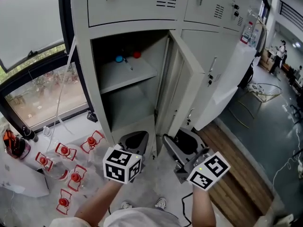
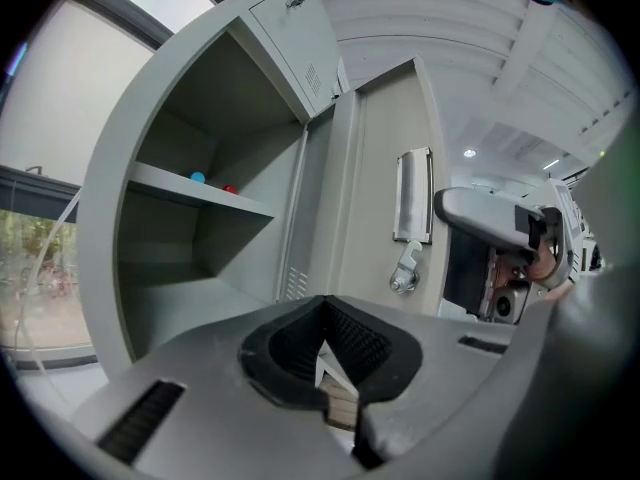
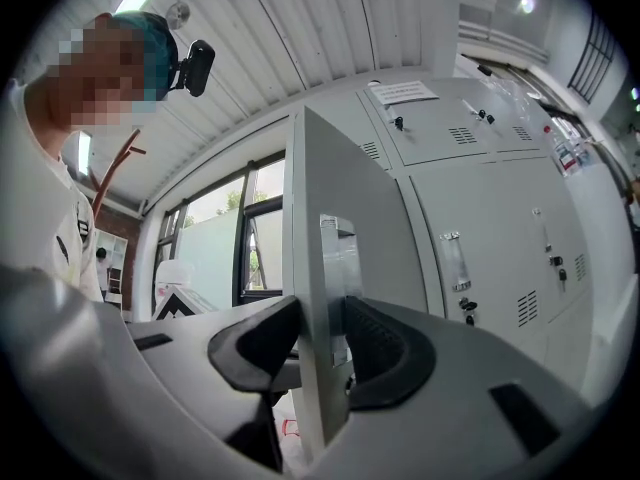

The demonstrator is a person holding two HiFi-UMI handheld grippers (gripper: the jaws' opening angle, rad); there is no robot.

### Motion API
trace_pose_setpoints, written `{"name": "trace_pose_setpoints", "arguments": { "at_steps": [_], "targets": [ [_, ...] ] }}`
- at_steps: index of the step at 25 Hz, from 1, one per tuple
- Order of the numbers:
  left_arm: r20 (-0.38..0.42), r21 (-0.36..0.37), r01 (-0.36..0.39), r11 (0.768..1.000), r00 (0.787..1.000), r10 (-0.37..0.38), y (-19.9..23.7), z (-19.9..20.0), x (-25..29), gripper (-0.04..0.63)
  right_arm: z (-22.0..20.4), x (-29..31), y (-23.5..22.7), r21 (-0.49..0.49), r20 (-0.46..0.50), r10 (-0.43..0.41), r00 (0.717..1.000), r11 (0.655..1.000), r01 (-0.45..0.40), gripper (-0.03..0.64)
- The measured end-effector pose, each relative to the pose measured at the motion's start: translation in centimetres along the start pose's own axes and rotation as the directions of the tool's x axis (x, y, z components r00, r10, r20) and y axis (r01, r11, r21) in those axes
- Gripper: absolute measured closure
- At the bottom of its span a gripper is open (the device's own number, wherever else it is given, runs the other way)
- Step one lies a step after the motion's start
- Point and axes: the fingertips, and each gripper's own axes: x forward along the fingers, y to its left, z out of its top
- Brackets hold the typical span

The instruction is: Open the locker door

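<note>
The grey locker door [image 1: 182, 84] stands swung partly out from its compartment, hinged on the right. My right gripper [image 1: 182, 140] is at the door's lower edge. In the right gripper view the door's edge [image 3: 312, 268] and its handle plate [image 3: 338, 258] sit between the black pads, which touch it on both sides around my right gripper [image 3: 320, 340]. My left gripper [image 1: 136, 138] hangs in front of the open compartment, its jaws together with nothing in them [image 2: 325, 343]. The left gripper view shows the door's inner face [image 2: 380, 168] with its latch [image 2: 405, 270].
Inside, a shelf [image 1: 125, 74] carries a blue thing [image 1: 119, 59] and a red thing [image 1: 137, 55]. Several red-capped bottles [image 1: 71, 167] stand on the floor at the left by the window [image 1: 42, 89]. More lockers [image 1: 222, 65] continue to the right; a person [image 1: 280, 55] stands far off.
</note>
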Motion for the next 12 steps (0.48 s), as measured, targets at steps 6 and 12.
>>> {"name": "trace_pose_setpoints", "arguments": {
  "at_steps": [6,12],
  "targets": [
    [-0.002,0.012,0.037,0.999,0.999,-0.037,-2.0,0.4,2.0,0.589,0.5,-1.9,-2.0,-0.022,0.003,-0.033,0.999,0.999,0.033,0.476],
    [-0.005,0.033,0.074,0.997,0.997,-0.074,-4.2,0.7,3.6,0.589,0.9,-4.4,-4.6,-0.056,-0.003,-0.107,0.994,0.993,0.106,0.486]
  ]
}}
